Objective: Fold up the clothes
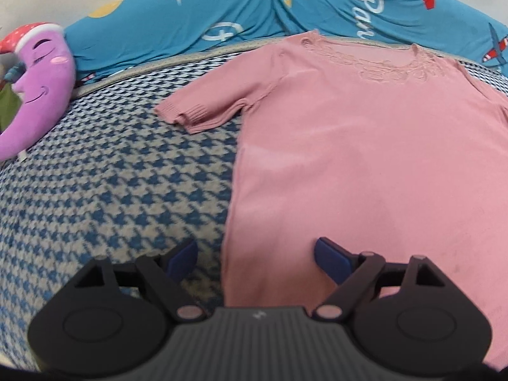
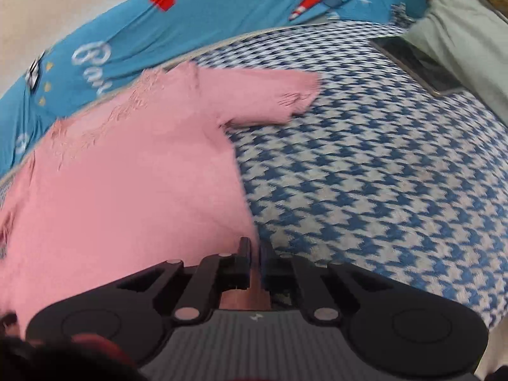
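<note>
Pink top [image 1: 365, 146] lies spread flat, front up, on the houndstooth bed cover [image 1: 111, 190], both short sleeves out to the sides, which suits a fold along its length. My left gripper [image 1: 255, 260] hangs spread wide astride the top's left side edge near the hem. My right gripper [image 2: 255, 265] looks pressed together on the right side edge; I judge it pinches the cloth, though blur and the fingers hide the contact. The hem itself is cut off below both views.
</note>
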Demonstrator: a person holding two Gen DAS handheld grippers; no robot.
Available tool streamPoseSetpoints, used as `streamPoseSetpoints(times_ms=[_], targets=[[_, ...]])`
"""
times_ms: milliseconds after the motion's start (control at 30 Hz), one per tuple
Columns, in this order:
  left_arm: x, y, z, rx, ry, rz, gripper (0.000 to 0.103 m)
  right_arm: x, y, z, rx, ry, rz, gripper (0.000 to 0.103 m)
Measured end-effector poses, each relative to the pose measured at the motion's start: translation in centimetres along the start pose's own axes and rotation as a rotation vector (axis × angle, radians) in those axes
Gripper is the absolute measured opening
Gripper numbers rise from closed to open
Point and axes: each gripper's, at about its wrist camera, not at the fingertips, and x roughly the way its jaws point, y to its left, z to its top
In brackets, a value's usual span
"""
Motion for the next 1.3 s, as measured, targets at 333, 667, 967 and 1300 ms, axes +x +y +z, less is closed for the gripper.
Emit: streamPoseSetpoints(times_ms=[333, 667, 967, 1300], targets=[[-1.5, -0.4, -1.1, -0.008, -0.027, -0.026, 0.085, -3.7, -1.6, -2.0, 0.068, 0.001, 0.036, 0.011], [-2.8, -1.7, -2.2, 0.004, -0.04, -0.074, 0.085, -5.6, -1.6, -6.1, 0.038, 0.032, 0.031, 0.028], [-3.0, -1.6, -2.9, 0.002, -0.034, -0.071, 0.085, -5.4, -1.5, -8.5, 0.029, 0.081, 0.008, 0.028], [-3.2, -1.3, -3.7, -0.003, -0.036, -0.053, 0.085, -5.1, -0.7, -9.0, 0.009, 0.069, -0.004, 0.015]])
